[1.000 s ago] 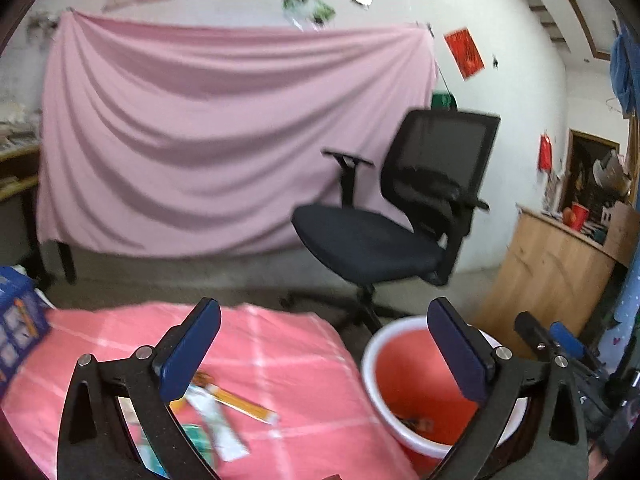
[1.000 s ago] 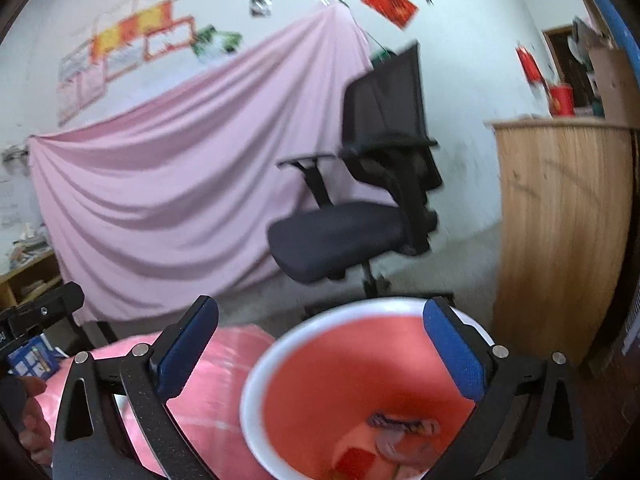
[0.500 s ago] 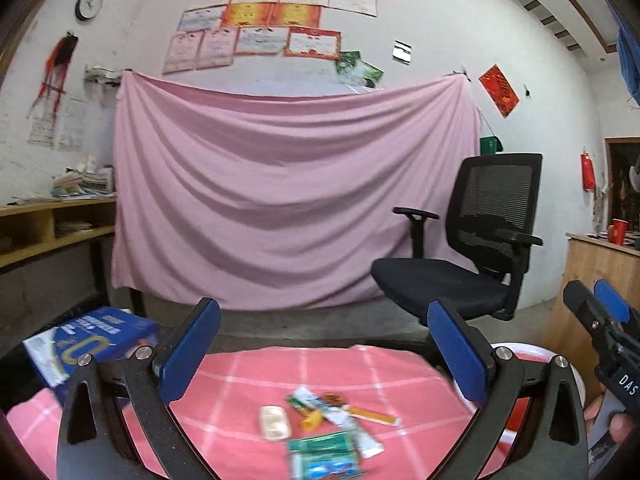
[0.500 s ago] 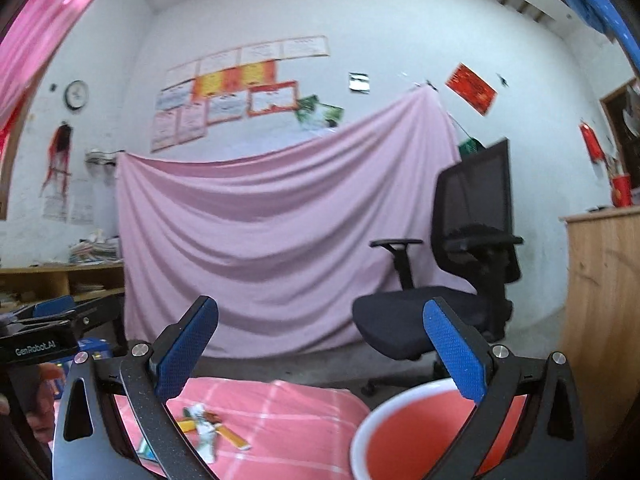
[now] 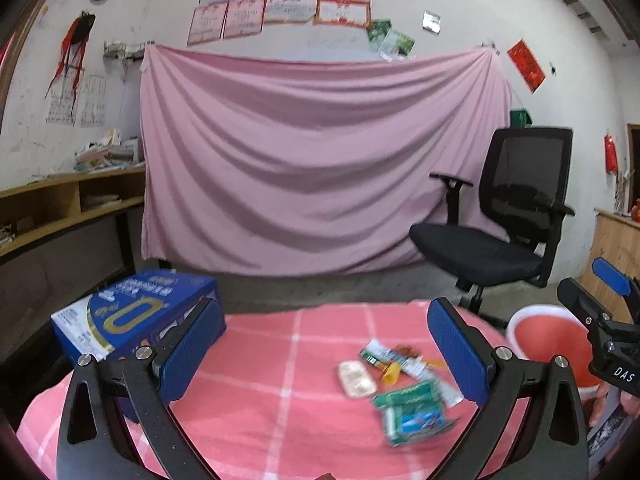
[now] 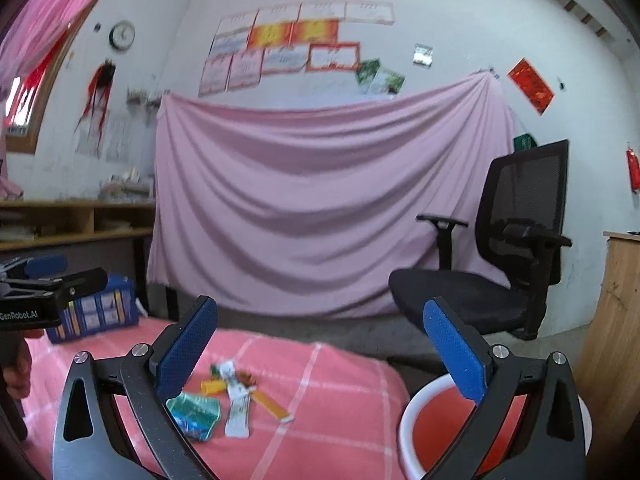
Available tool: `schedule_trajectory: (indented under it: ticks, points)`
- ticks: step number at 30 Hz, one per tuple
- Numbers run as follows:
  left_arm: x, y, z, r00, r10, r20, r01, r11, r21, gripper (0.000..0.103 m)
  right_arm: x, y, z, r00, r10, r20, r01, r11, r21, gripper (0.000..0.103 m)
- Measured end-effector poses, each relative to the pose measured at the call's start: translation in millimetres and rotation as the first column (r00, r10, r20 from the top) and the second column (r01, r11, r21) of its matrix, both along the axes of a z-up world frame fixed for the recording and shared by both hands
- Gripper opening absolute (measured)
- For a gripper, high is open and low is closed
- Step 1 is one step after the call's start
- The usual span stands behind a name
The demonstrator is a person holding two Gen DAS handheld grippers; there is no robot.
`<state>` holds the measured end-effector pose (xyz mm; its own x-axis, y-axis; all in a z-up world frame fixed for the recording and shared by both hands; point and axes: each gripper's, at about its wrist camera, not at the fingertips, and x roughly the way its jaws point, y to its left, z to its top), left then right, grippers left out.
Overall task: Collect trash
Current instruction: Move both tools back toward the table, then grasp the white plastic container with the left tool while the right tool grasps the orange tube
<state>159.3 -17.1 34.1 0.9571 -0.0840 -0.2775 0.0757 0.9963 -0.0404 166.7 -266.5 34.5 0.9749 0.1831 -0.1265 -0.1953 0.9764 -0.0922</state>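
Bucket: a red bucket (image 6: 436, 440) with a white rim is seen at the table's right edge, at about 5 o'clock in the right wrist view; only its bare red inner wall is shown, and its contents cannot be told.
Blue box: a printed blue carton (image 5: 132, 316) is set on the table at 9 o'clock in the left wrist view, closed, so nothing inside is shown.
Trash: a loose cluster of wrappers (image 5: 404, 384) is spread on the pink checked table (image 5: 280, 400), well apart from the bucket; a green packet (image 6: 194, 414), a white sachet (image 6: 238, 408) and a small yellow piece (image 6: 212, 388) are made out.
Left claw: the left claw (image 5: 320, 354) is held wide open above the table, with nothing gripped between its blue pads.
Right claw: the right claw (image 6: 320, 354) is likewise spread wide and empty, raised over the table edge and the bucket rim.
Left view only: a pale oval blister pack (image 5: 356, 378) is shown beside the wrappers.
Right view only: a bare hand (image 6: 18, 368) is glimpsed at 9 o'clock, under the other claw's handle.
Both views: a black office chair (image 5: 504, 228) is seen before a pink hanging sheet (image 5: 320, 160).
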Motion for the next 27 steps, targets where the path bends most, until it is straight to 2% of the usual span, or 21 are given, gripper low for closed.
schedule_trajectory:
  ticks: [6, 9, 11, 13, 18, 19, 20, 21, 24, 26, 27]
  points:
    - [23, 2, -18, 0.994, -0.005, -0.107, 0.008, 1.0, 0.029, 0.101, 18, 0, -11, 0.992, 0.007, -0.127, -0.007, 1.0, -0.003, 0.103]
    - [36, -1, -28, 0.985, -0.016, -0.174, 0.024, 0.999, 0.039, 0.101, 33, -2, -17, 0.977, 0.011, -0.211, -0.01, 1.0, 0.004, 0.101]
    - [44, 0, -33, 0.977, -0.031, -0.211, 0.039, 0.999, 0.034, 0.1, 40, -1, -22, 0.966, 0.017, -0.259, -0.015, 1.0, 0.006, 0.093]
    - [53, -1, -40, 0.965, -0.047, -0.258, 0.055, 0.998, 0.026, 0.095, 49, -1, -27, 0.949, 0.027, -0.315, -0.026, 1.0, 0.009, 0.089]
    - [79, -5, -53, 0.915, -0.135, -0.379, 0.132, 0.991, -0.034, 0.089, 76, 4, -43, 0.885, 0.045, -0.463, -0.054, 0.999, -0.007, 0.084]
    - [85, -7, -55, 0.903, -0.151, -0.402, 0.144, 0.988, -0.046, 0.086, 81, 6, -46, 0.873, 0.048, -0.486, -0.063, 0.998, -0.014, 0.075]
    - [90, -8, -56, 0.894, -0.162, -0.418, 0.154, 0.987, -0.054, 0.078, 85, 8, -48, 0.863, 0.052, -0.503, -0.072, 0.997, -0.019, 0.071]
    - [95, -11, -58, 0.883, -0.171, -0.437, 0.162, 0.985, -0.057, 0.072, 89, 10, -50, 0.853, 0.055, -0.519, -0.08, 0.996, -0.025, 0.069]
    - [108, -18, -63, 0.858, -0.183, -0.48, 0.177, 0.983, -0.057, 0.064, 98, 16, -55, 0.831, 0.069, -0.552, -0.107, 0.994, -0.037, 0.063]
    - [116, -23, -66, 0.843, -0.186, -0.505, 0.184, 0.981, -0.053, 0.059, 104, 17, -59, 0.813, 0.076, -0.577, -0.123, 0.992, -0.042, 0.054]
    - [118, -25, -66, 0.838, -0.185, -0.514, 0.186, 0.981, -0.051, 0.056, 107, 18, -61, 0.802, 0.082, -0.592, -0.131, 0.991, -0.04, 0.053]
